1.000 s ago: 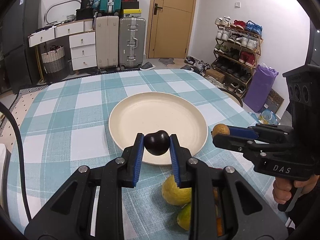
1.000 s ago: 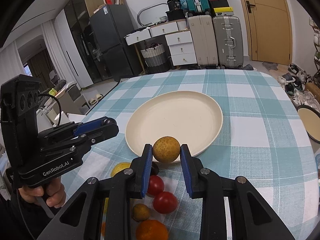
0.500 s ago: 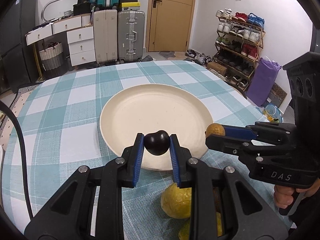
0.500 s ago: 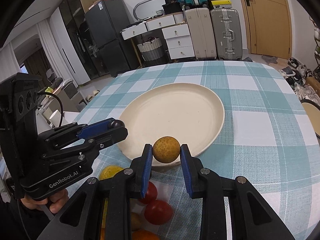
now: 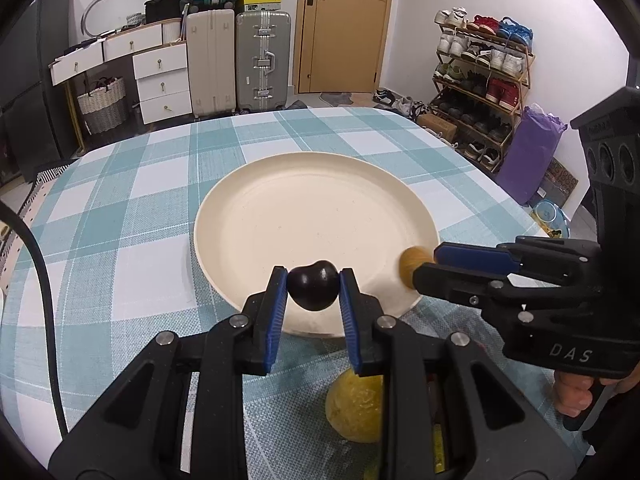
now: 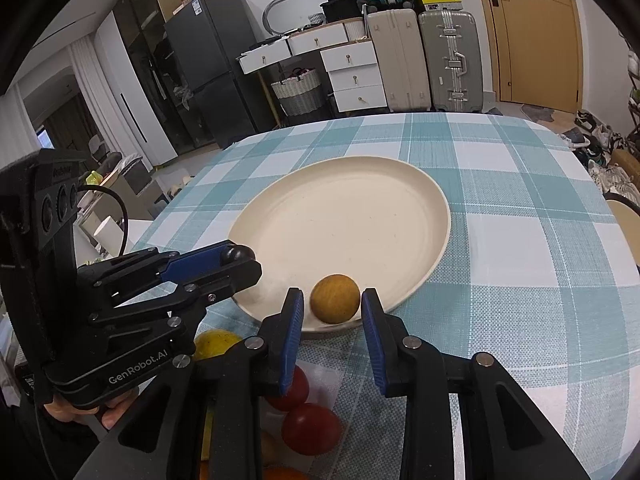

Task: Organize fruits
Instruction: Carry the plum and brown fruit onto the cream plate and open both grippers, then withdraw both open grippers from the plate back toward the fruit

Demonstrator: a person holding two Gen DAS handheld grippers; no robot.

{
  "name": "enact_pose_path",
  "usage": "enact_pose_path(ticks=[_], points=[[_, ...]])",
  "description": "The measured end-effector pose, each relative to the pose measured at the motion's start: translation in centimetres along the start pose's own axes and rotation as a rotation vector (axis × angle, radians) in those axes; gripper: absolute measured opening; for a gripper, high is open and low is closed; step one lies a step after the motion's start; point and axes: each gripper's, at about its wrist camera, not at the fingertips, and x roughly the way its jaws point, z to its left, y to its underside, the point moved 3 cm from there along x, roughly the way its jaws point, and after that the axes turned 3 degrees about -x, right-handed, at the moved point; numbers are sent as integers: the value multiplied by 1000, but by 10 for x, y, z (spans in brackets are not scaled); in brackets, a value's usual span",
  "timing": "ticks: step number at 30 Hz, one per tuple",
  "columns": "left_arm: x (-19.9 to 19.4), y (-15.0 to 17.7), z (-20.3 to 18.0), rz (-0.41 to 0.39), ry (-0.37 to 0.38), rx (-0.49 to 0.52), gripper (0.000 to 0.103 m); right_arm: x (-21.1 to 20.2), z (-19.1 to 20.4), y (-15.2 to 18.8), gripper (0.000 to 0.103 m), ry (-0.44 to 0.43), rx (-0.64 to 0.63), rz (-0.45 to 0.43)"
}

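My left gripper (image 5: 313,280) is shut on a small dark plum (image 5: 313,291), held just above the near rim of the cream plate (image 5: 320,200). From the right wrist view that gripper (image 6: 240,258) shows at the plate's left edge. My right gripper (image 6: 334,300) has its jaws opening. A round yellow-brown fruit (image 6: 335,299) lies between them on the near inner rim of the plate (image 6: 344,216), with a gap to each pad. The left wrist view shows that fruit (image 5: 409,266) at the right gripper's tip (image 5: 418,268).
Loose fruits lie on the checked tablecloth under the grippers: a yellow lemon (image 5: 354,408), two red tomatoes (image 6: 310,428) and a yellow fruit (image 6: 216,342). A hand (image 5: 576,396) holds the right gripper's handle. Suitcases, drawers and a shoe rack stand beyond the table.
Both grippers have come forward and lower toward the plate's near rim. The right jaws have parted from the yellow-brown fruit, which now sits on the plate. The left still grips the plum.
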Motion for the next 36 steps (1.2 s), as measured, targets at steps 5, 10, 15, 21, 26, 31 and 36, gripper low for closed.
enact_pose_path(ticks=[5, 10, 15, 21, 26, 31, 36], points=[[-13, 1, 0, -14, 10, -1, 29, -10, 0, 2, 45, 31, -9, -17], [-37, 4, 2, -58, 0, -3, 70, -26, 0, 8, 70, 58, -24, -30], [-66, 10, 4, -90, -11, -6, 83, -42, 0, 15, 98, 82, -31, -49], [-96, 23, 4, -118, -48, -20, 102, -59, 4, 22, 103, 99, -41, -72], [-114, 36, -1, -109, -47, -12, 102, -68, 5, 34, 103, 88, -24, -66], [-121, 49, -10, -88, -48, 9, 102, -72, 10, 46, 103, 94, -36, -41], [-123, 61, -16, -60, -35, 6, 102, -71, 15, 56, 103, 98, -45, -8]])
